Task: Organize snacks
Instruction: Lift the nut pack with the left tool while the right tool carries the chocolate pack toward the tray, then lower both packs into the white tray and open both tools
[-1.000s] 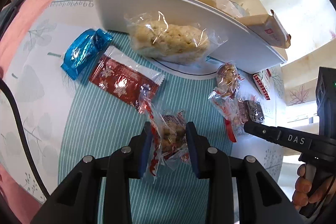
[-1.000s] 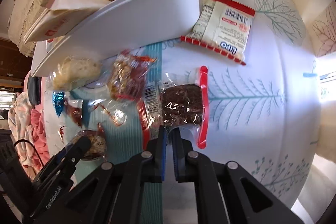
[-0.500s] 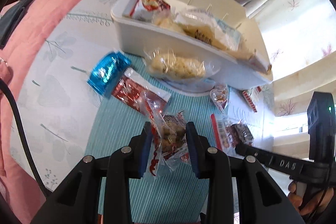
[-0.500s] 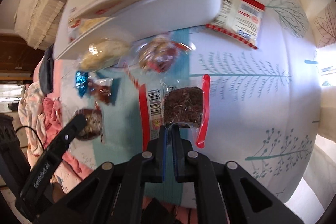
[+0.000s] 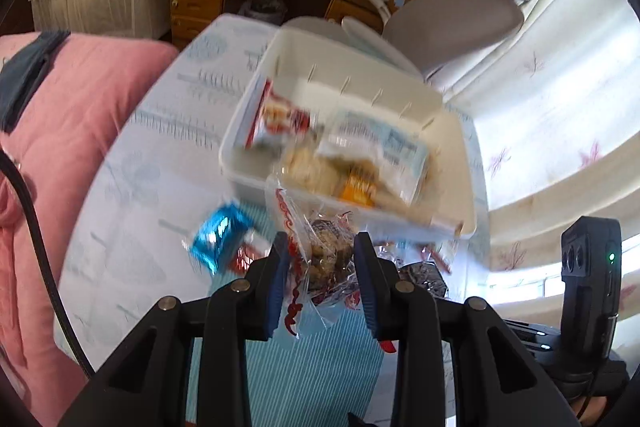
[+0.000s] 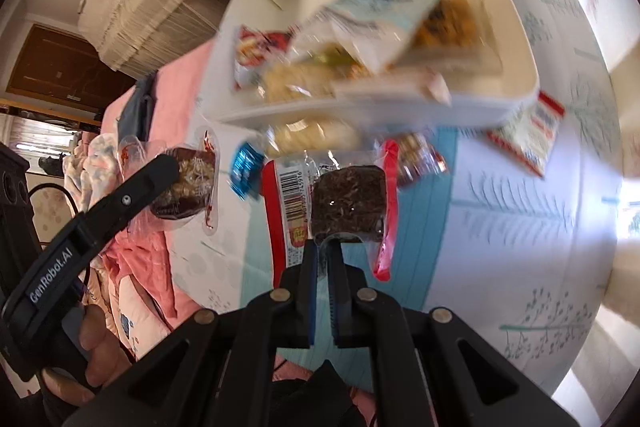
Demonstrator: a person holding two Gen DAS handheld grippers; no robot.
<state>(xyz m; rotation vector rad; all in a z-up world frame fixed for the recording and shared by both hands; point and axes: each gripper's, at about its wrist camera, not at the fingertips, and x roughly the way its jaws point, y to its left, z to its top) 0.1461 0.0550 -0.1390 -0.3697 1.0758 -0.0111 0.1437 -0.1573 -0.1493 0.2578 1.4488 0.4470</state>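
Left hand-held gripper (image 5: pixel 320 259) has its pads clamped on a clear-wrapped nutty snack (image 5: pixel 325 255), one pad each side, wrapper w/ red print sticking out above and below the fingers. Snack's up off the table (image 5: pixel 120 211), hanging in front of the near wall of the white bin (image 5: pixel 456 163).

Right hand-held gripper (image 6: pixel 323 247) is pinched nearly closed on the clear bottom edge of a dark brownie packet (image 6: pixel 347 201) w/ red side strips and a barcode; the packet sticks straight out past the fingertips, also clear of the table.

In the right wrist view the left one's snack shows at left, out past the table's left edge over pink bedding (image 6: pixel 160 227).

Bin sits toward the table's far edge, already holding several packets. On the table by the bin's near wall: a blue foil packet (image 5: pixel 220 241) on the left, a pale puffed-rice pack (image 6: pixel 316 137) against the wall, a red-trimmed white packet (image 6: pixel 532 135) near the bin's right corner. Background's blurred.
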